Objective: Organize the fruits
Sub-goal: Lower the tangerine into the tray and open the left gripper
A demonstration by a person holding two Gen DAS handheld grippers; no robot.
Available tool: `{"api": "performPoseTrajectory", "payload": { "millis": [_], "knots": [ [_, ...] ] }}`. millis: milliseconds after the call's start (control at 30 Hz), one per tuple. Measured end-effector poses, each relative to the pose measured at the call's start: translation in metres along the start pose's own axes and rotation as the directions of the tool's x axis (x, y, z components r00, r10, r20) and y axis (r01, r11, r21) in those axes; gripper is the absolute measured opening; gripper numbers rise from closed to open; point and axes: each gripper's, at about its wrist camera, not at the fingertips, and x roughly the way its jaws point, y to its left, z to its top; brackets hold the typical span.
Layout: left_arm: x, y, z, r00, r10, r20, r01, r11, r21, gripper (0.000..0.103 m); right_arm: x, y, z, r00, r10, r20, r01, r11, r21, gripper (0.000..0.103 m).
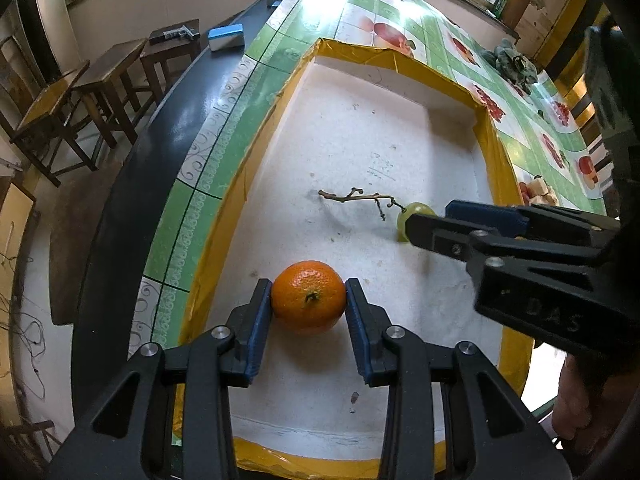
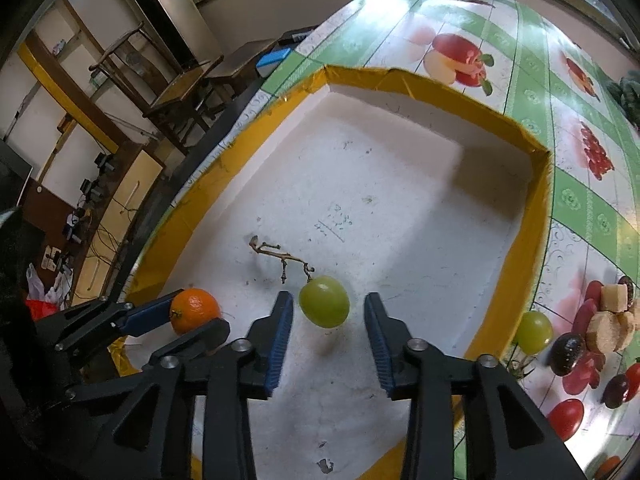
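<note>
Inside tray (image 1: 224, 216): left hand-held gripper (image 1: 308, 300) clamps orange (image 1: 308, 296); right hand-held gripper (image 2: 328, 312) wide, grape (image 2: 325, 301) between fingers.

Left wrist view: mounted behind the left gripper (image 1: 308, 300), facing forward and steeply down into the white tray (image 1: 224, 216), close above its floor. Right wrist view: behind the right gripper (image 2: 328, 312), same downward heading, equally close. Shared field: tray interior, orange (image 1: 308, 297) (image 2: 195, 311), green grape (image 1: 412, 220) (image 2: 324, 301), bare stem (image 1: 354, 198) (image 2: 280, 258), and each other's gripper.
</note>
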Motion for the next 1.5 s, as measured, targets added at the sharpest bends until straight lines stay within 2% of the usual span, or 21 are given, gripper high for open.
{"api": "performPoseTrajectory", "payload": {
  "millis": [33,67,100,167,533,600,733,833,1067,1300,1367,1500],
  "knots": [
    [0.000,-0.001,0.000,1.000,-0.006,-0.001,0.006,1.000,-0.005,0.041,-0.003,-0.002,0.000,1.000,0.000,0.007,0.000,1.000,0.003,0.042],
    [-0.002,0.000,0.000,1.000,-0.013,0.002,0.013,1.000,-0.009,0.052,-0.006,-0.003,0.000,1.000,0.002,0.011,-0.002,1.000,0.007,0.043],
    [-0.004,0.001,-0.001,1.000,-0.014,0.011,0.014,1.000,-0.011,0.057,-0.010,-0.005,-0.001,1.000,0.006,0.019,-0.006,1.000,0.014,0.043],
    [-0.009,0.000,-0.001,0.999,-0.010,0.030,0.010,1.000,-0.013,0.058,-0.016,-0.007,-0.001,0.999,0.008,0.032,-0.008,1.000,0.022,0.043],
    [-0.025,-0.002,0.002,0.999,-0.027,0.029,0.028,0.999,-0.035,0.059,-0.065,-0.027,-0.009,0.992,0.004,0.125,-0.016,0.995,0.095,0.047],
    [-0.028,-0.006,0.005,0.999,-0.035,0.024,0.036,0.999,-0.025,0.065,-0.072,-0.031,-0.012,0.990,0.001,0.139,-0.016,0.993,0.113,0.048],
    [-0.033,-0.023,0.012,0.998,-0.056,0.028,0.055,0.998,0.019,0.065,-0.087,-0.043,-0.020,0.986,-0.007,0.169,-0.019,0.988,0.153,0.048],
    [-0.034,-0.040,0.016,0.997,-0.072,0.021,0.071,0.995,0.064,0.070,-0.097,-0.056,-0.030,0.982,-0.022,0.185,-0.014,0.981,0.192,0.051],
    [-0.030,-0.081,0.019,0.992,-0.121,-0.024,0.123,0.978,0.166,0.070,-0.118,-0.092,-0.052,0.977,-0.077,0.197,0.017,0.958,0.287,0.052],
    [-0.029,-0.100,0.019,0.985,-0.161,-0.056,0.169,0.969,0.180,0.070,-0.134,-0.135,-0.077,0.973,-0.131,0.192,0.050,0.923,0.381,0.052],
    [-0.030,-0.105,0.019,0.983,-0.171,-0.060,0.179,0.967,0.184,0.074,-0.138,-0.146,-0.085,0.971,-0.147,0.187,0.061,0.914,0.401,0.052],
    [-0.032,-0.116,0.017,0.981,-0.185,-0.060,0.194,0.961,0.196,0.075,-0.145,-0.167,-0.098,0.970,-0.175,0.171,0.086,0.897,0.434,0.052]
  ]
}}
